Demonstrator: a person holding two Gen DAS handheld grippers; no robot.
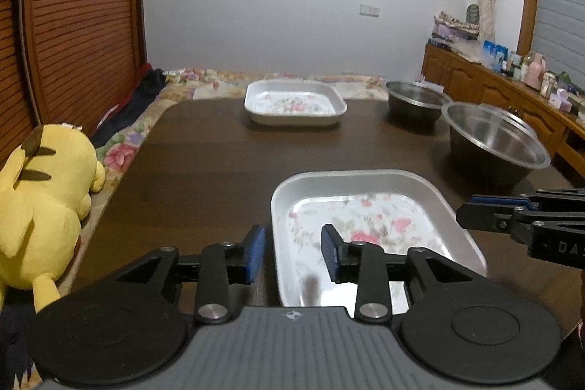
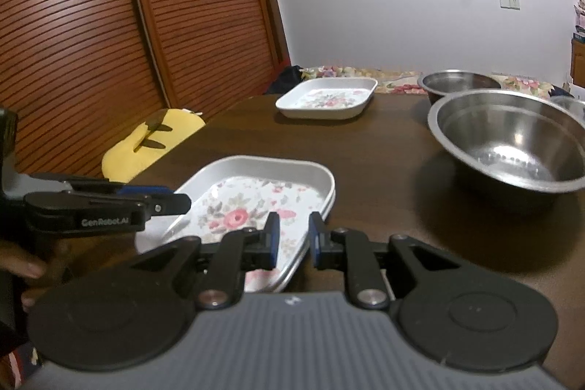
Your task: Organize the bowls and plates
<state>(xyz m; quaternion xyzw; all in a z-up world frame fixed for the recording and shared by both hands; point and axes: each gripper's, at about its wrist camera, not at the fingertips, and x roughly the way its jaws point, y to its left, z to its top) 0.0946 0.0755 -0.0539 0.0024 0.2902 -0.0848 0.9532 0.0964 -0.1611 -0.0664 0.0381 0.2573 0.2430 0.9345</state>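
- The middle of the surface [image 1: 204,148], between the near floral tray [image 1: 369,229] and the far floral tray [image 1: 294,101], is bare wood and open for passing.
- Along the right edge, the large steel bowl [image 2: 512,141] and the smaller steel bowl [image 2: 457,83] behind it stand close together and block this side.
- By the left edge lies a yellow plush toy [image 1: 44,207], off the surface.

Bench [image 1: 204,152] carries four vessels. Near tray [image 1: 365,185]: front, centre-right. Far tray [image 1: 292,105]: back edge, directly behind the near tray, well apart. Large bowl [image 1: 493,141]: right of the near tray. Small bowl [image 1: 413,101]: behind the large bowl, just beside it, right of the far tray. Plush toy [image 1: 40,207]: off the bench's left edge, on bedding [image 1: 124,148].
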